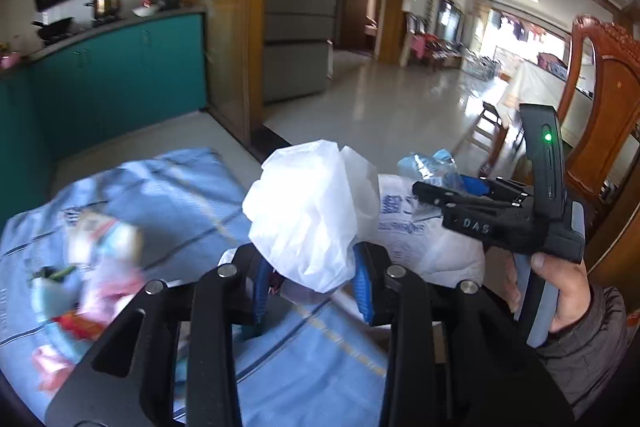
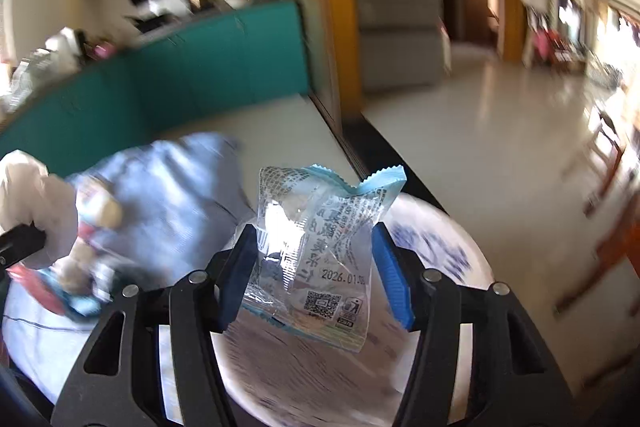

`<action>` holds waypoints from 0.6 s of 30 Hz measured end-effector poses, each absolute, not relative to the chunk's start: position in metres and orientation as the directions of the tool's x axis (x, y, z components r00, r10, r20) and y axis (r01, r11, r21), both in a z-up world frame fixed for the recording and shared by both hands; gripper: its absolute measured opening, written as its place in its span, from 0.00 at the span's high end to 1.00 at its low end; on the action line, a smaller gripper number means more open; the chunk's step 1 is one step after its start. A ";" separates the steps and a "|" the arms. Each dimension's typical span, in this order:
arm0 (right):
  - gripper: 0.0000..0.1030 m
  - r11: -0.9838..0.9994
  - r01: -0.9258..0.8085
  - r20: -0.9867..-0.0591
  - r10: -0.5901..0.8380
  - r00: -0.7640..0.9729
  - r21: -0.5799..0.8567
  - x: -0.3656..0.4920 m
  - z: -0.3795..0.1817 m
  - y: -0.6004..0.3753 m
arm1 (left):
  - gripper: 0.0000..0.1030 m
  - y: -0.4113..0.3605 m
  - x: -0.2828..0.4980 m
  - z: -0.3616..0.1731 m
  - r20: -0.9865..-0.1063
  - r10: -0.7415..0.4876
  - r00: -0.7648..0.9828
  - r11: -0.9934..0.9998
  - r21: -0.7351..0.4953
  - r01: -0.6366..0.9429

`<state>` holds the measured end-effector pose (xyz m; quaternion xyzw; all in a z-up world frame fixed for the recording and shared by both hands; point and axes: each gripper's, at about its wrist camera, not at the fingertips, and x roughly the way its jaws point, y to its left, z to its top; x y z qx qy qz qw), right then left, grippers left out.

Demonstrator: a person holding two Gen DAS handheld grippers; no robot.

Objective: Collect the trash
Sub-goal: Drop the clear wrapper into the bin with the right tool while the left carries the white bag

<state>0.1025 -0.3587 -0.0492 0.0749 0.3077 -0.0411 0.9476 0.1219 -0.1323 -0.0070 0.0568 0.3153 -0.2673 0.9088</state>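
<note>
Kitchen-side view: teal cabinets [image 1: 120, 75] at left, grey fridge [image 1: 300, 7] behind, tiled floor running to a bright living area. Blue cloth [image 1: 180, 187] covers the desk, with blurred wrappers [image 1: 96, 267] scattered at its left. Left gripper [image 1: 308, 279] has its fingers clamped on a crumpled white plastic bag [image 1: 304, 215]; the bag's bulk stands up and forward beyond the fingertips, long axis roughly along the fingers, with the lower end pinched between the blue pads [image 1: 362, 283]. Right gripper [image 2: 316, 267] is clamped on a clear snack wrapper [image 2: 316, 251] with light-blue serrated ends; long axis runs along the fingers, one sealed end poking up past the tips, the other hanging toward the camera, body spanning both pads. Wrapper sits above a white bowl [image 2: 460, 247] with blue pattern. Right hand [image 1: 560, 291] shows in the left view.
</note>
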 end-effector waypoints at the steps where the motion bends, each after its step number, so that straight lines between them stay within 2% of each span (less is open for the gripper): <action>1: 0.44 0.984 0.135 -0.591 -0.041 0.806 0.115 0.101 -0.052 -0.364 | 0.65 -0.148 0.130 -0.016 -0.617 -0.458 0.639 0.840 -0.066 0.539; 6: 0.43 0.977 0.192 -0.597 -0.098 0.796 0.097 0.091 -0.060 -0.386 | 0.60 -0.219 0.166 -0.065 -0.693 -0.475 0.542 0.804 -0.092 0.587; 9: 0.40 0.969 0.210 -0.598 -0.092 0.796 0.130 0.089 -0.062 -0.396 | 0.48 -0.246 0.177 -0.089 -0.722 -0.472 0.505 0.794 -0.100 0.599; 10: 0.36 0.966 0.216 -0.595 -0.093 0.799 0.139 0.089 -0.061 -0.398 | 0.42 -0.248 0.182 -0.092 -0.727 -0.461 0.510 0.798 -0.089 0.596; 11: 0.32 0.964 0.221 -0.590 -0.094 0.802 0.147 0.088 -0.059 -0.401 | 0.40 -0.249 0.182 -0.091 -0.724 -0.457 0.517 0.801 -0.082 0.593; 13: 0.26 0.962 0.221 -0.575 -0.090 0.813 0.163 0.084 -0.054 -0.402 | 0.27 -0.247 0.183 -0.084 -0.704 -0.456 0.545 0.805 -0.065 0.589; 16: 0.20 0.963 0.217 -0.558 -0.093 0.824 0.161 0.082 -0.051 -0.399 | 0.19 -0.222 0.172 -0.062 -0.668 -0.446 0.596 0.818 -0.034 0.574; 18: 0.20 0.964 0.207 -0.546 -0.085 0.833 0.166 0.082 -0.048 -0.396 | 0.18 -0.212 0.166 -0.046 -0.641 -0.421 0.641 0.833 0.006 0.553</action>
